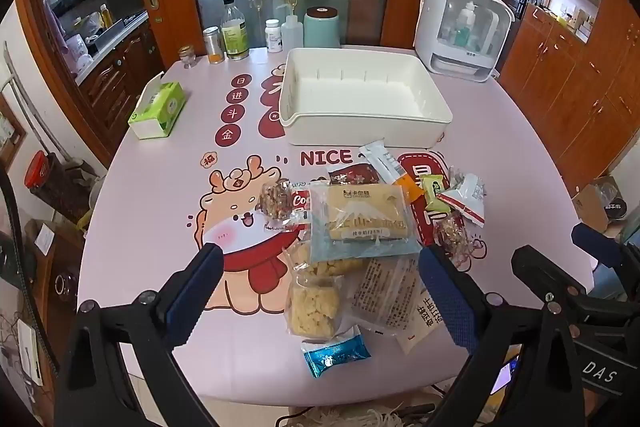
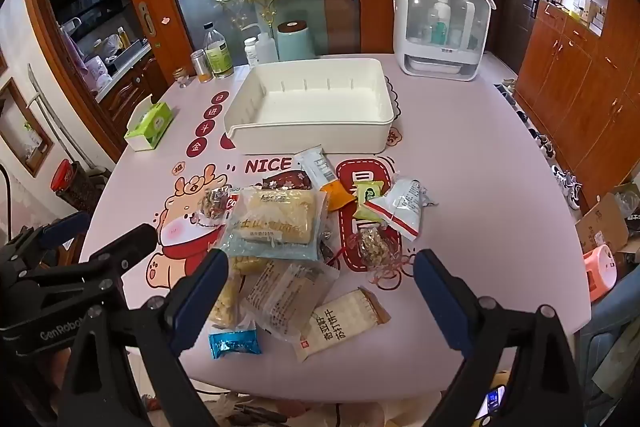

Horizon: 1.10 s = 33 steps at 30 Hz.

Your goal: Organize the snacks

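Both grippers, left [image 1: 320,267] and right [image 2: 320,267], gape empty; that bread packet [image 2: 276,223] looks light, probably squishy, so pinch its crimped edge.

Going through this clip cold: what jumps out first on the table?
A jumble of wrapped snacks lies at the near middle of the pink table, a big bread packet on top. Just beyond stands an empty white bin. Both grippers, left and right, hover open over the heap.
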Motion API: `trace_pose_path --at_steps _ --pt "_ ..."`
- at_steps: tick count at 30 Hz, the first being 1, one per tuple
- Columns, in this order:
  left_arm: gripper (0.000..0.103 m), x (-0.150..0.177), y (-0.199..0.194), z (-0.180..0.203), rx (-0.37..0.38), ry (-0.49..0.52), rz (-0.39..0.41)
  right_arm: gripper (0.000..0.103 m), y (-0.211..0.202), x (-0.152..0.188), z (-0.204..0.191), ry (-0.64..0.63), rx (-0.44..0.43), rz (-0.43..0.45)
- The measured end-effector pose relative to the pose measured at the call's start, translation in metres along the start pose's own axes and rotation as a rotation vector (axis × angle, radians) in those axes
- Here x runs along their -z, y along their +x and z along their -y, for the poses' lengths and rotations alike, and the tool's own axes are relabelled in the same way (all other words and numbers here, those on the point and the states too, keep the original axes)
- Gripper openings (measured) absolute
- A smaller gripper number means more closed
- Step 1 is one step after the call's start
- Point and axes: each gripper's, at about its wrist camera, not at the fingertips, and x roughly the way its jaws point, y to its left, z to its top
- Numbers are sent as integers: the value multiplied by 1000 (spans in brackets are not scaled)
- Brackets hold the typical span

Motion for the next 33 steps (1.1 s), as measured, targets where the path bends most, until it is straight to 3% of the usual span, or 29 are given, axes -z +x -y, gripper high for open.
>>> trace_pose_path --at_steps 33 --pt "96 11 11 5 -2 17 -34 95 7 7 7 21 -19 -16"
